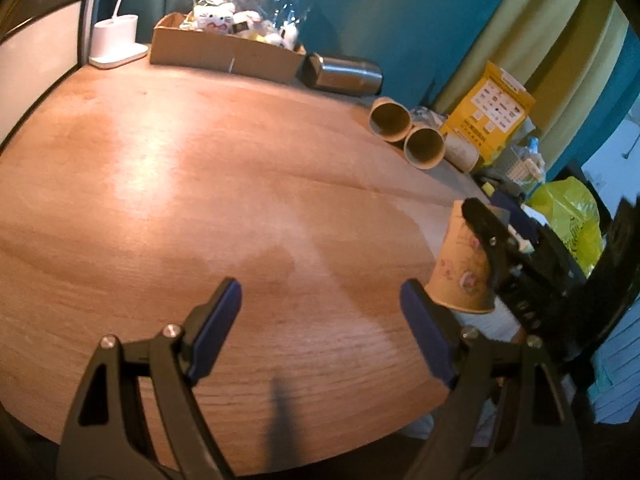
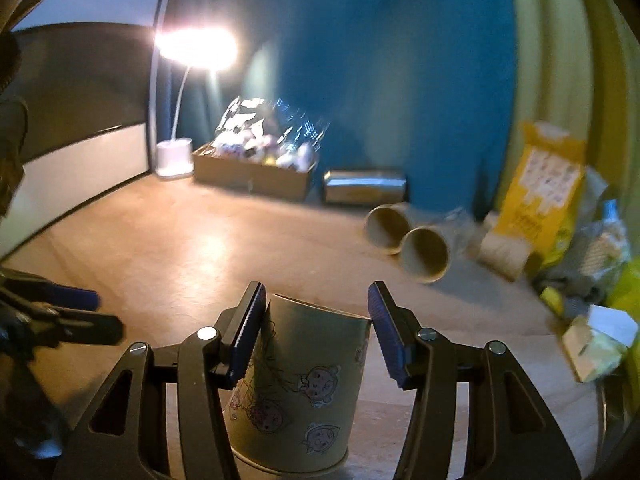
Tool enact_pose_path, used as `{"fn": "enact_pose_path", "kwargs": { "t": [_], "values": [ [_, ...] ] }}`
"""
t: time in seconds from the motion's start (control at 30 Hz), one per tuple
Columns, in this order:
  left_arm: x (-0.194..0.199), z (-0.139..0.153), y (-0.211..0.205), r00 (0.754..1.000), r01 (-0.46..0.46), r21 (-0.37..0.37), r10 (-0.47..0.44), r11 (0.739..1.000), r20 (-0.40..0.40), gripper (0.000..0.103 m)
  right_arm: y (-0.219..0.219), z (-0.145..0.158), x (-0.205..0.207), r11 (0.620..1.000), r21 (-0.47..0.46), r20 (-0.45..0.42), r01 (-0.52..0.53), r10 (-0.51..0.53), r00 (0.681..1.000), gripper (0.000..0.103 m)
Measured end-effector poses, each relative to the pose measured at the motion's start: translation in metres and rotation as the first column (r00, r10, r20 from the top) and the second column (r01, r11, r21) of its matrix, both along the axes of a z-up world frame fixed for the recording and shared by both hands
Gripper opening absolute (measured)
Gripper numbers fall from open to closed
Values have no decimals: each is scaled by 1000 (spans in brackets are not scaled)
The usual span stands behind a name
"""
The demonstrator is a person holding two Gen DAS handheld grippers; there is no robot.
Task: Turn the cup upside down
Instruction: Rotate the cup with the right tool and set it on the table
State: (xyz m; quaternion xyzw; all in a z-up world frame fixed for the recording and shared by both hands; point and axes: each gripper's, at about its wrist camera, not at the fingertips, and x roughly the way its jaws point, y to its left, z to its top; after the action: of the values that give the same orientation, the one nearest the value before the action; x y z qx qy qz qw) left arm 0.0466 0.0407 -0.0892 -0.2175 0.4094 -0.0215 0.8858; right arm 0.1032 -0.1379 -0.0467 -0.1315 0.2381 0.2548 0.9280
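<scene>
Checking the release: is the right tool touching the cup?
Cannot tell. In the right wrist view, the right tool straddles the cup: one pad sits against it, the other stands apart.

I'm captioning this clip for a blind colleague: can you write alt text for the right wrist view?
A paper cup with cartoon faces stands upside down on a wooden table, between the open blue-padded fingers of the right gripper. Further back lie two cardboard tubes, a metal flask and a cardboard box beside a lit lamp.
</scene>
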Motion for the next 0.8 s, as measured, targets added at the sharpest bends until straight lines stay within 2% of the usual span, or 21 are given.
{"fn": "enact_pose_path", "kwargs": {
  "t": [0.23,0.37,0.63,0.8],
  "values": [
    [-9,-4,-13,1000,7,37,-8,999,15,83,-24,-19,-35,998,-27,166,51,-46,985,56],
    [-13,-4,-22,999,15,72,-18,997,39,83,-32,-21,-58,998,-28,225,56,-48,973,56],
    [-25,-8,-33,996,-10,152,-3,988,85,83,-49,-24,-74,997,5,207,80,-79,975,57],
    [-31,-5,-33,994,-22,166,4,986,105,83,-53,-23,-76,995,39,186,88,-93,978,57]
  ]
}}
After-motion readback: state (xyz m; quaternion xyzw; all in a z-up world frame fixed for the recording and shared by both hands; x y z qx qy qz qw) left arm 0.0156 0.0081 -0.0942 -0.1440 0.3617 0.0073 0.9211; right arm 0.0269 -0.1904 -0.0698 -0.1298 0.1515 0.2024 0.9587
